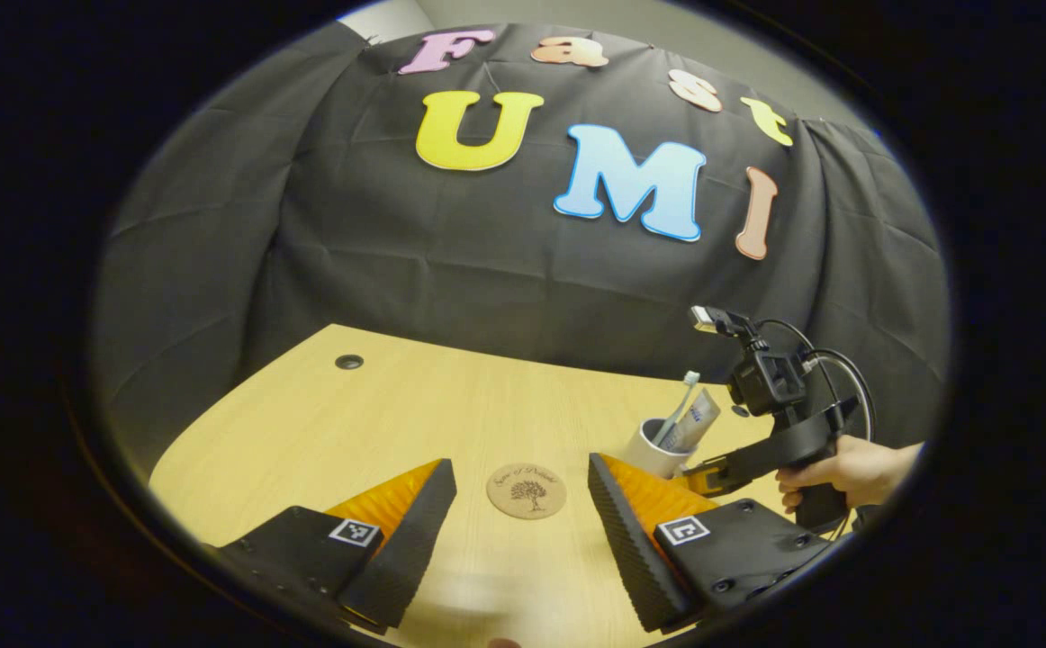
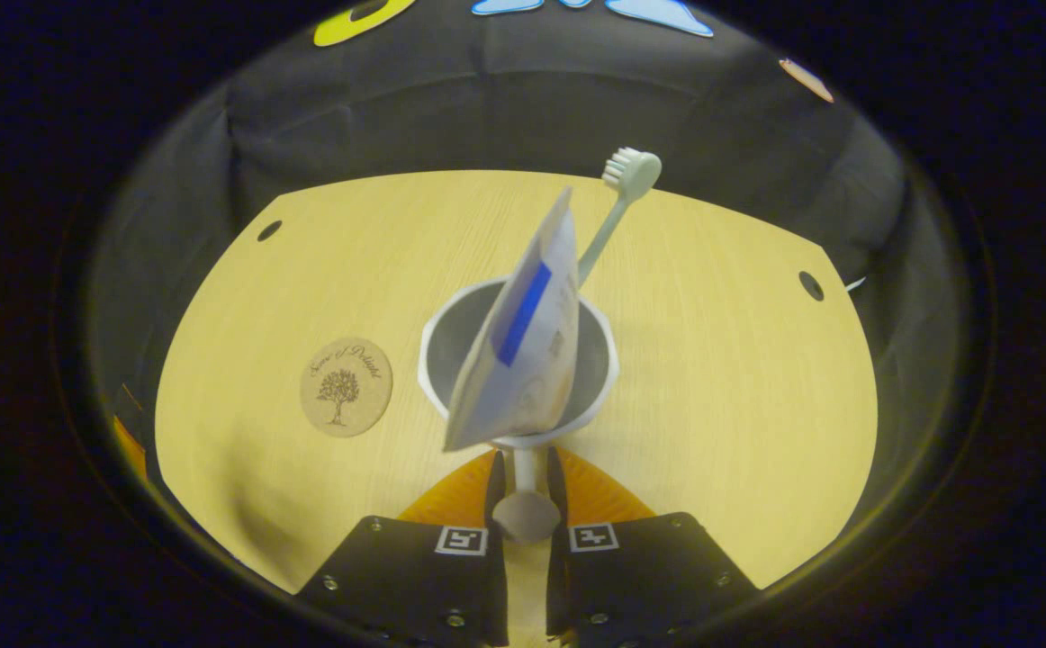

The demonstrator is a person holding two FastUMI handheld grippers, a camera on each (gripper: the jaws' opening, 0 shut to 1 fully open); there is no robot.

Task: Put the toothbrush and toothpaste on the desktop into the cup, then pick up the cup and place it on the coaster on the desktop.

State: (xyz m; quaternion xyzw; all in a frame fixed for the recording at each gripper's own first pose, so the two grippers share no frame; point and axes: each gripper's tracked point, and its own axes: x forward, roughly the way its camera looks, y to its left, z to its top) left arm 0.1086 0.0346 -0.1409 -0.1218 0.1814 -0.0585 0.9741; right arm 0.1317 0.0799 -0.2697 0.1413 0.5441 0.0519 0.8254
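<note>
The right gripper [image 2: 523, 490] is clamped on the handle [image 2: 524, 504] of the cup [image 2: 451, 346], which holds the toothpaste [image 2: 523, 342] and toothbrush [image 2: 617, 202]. The coaster [image 2: 346, 386] lies just left of it. The left gripper [image 1: 523, 522] hangs wide apart. Risk: the narrow handle grip may let the cup tilt, spilling its tall contents.

Dim, even light; soft shadows, strong fisheye bending at edges.

Cup [image 2: 523, 360]: white, upright, centre of the right gripper view, handle toward the lower edge. Toothbrush [image 2: 617, 211]: pale, standing in cup, bristle head up, leaning upper right. Toothpaste [image 2: 523, 333]: white tube with blue stripe, standing tilted in cup. Coaster [image 2: 346, 386]: round, cork-brown, tree motif, flat, left of cup, apart.
</note>
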